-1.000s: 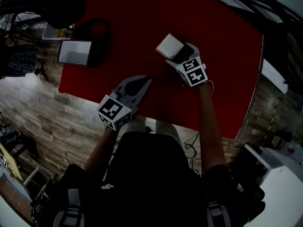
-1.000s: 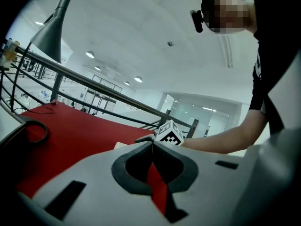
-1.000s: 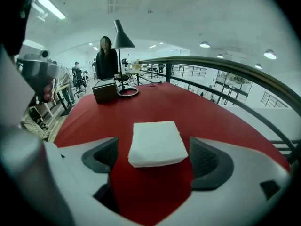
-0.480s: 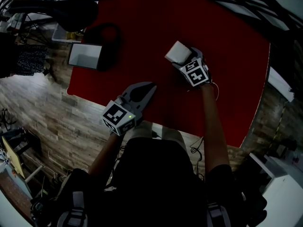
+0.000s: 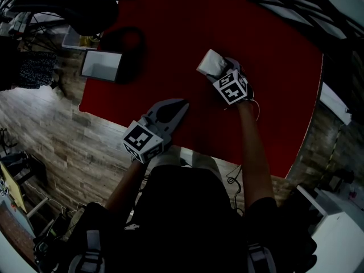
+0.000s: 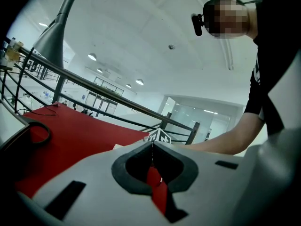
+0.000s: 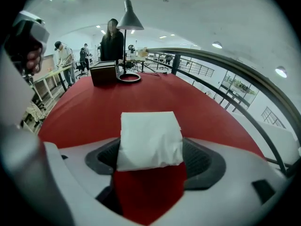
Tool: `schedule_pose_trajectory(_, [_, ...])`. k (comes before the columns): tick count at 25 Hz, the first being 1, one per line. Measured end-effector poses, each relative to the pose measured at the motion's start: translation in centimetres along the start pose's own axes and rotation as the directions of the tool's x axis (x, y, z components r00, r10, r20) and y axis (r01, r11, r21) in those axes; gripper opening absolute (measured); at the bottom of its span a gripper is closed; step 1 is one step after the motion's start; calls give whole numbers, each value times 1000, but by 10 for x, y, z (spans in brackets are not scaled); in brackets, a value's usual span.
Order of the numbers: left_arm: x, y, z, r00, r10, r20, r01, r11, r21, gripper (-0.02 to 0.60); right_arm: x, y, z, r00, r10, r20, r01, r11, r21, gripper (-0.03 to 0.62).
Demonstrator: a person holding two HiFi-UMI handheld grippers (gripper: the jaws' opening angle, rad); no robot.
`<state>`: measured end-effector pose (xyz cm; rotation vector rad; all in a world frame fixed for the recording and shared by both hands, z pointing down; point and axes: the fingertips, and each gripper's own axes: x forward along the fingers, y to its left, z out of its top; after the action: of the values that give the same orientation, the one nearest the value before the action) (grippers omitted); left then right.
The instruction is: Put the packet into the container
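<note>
Now right claw [image 5: 218, 70] tilted down, just closed onto packet [image 7: 149, 138], left claw [image 5: 181, 103] level, together

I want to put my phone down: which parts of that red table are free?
The table is bare right of the packet and between it and the lamp base. The far left corner is crowded: the container sits beside that base.

Left gripper [image 5: 182, 103]: jaws together, nothing between them, pointing nearly level; left forearm [image 5: 126, 180] bent in close to the body.
Right gripper [image 7: 149, 147]: tilted steeply down, jaws wide and just closing in, pads pressing both sides of a white packet [image 7: 149, 131]; right forearm [image 5: 250, 147] stretched forward, bare to the elbow.
</note>
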<state>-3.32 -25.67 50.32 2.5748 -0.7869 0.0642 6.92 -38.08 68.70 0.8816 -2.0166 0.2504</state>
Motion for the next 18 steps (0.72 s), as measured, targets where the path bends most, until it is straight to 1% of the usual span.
schedule_pose_trajectory(3, [-1,4,2,1000,8,9,-8,1000,0,9,-4,-1,9,1000,-11,22,11,1000,6,414])
schedule_pose_trajectory(7, [-5,6,4,1000,19,21,-19,1000,4,9,-12,0,24,999,-8,42,9,1000,-14,413])
schedule_pose_trajectory(11, [-11,9,14,998,36,56,-36,999,-1,9,-18,3,41,998,2,64,0,1000,-23,413])
schedule_pose_trajectory(13, [-17,16,18,996,59,68,-59,998,1,9,-17,7,52,998,4,65,-2,999,-38,413])
schedule_pose_trajectory(16, [-34,30,21,990,116,74,-117,993,4,9,-15,21,75,997,21,77,-16,998,-61,413])
schedule_pose_trajectory(18, [-47,40,27,984,151,100,-151,989,-4,9,-11,34,94,995,41,91,-33,996,-83,413])
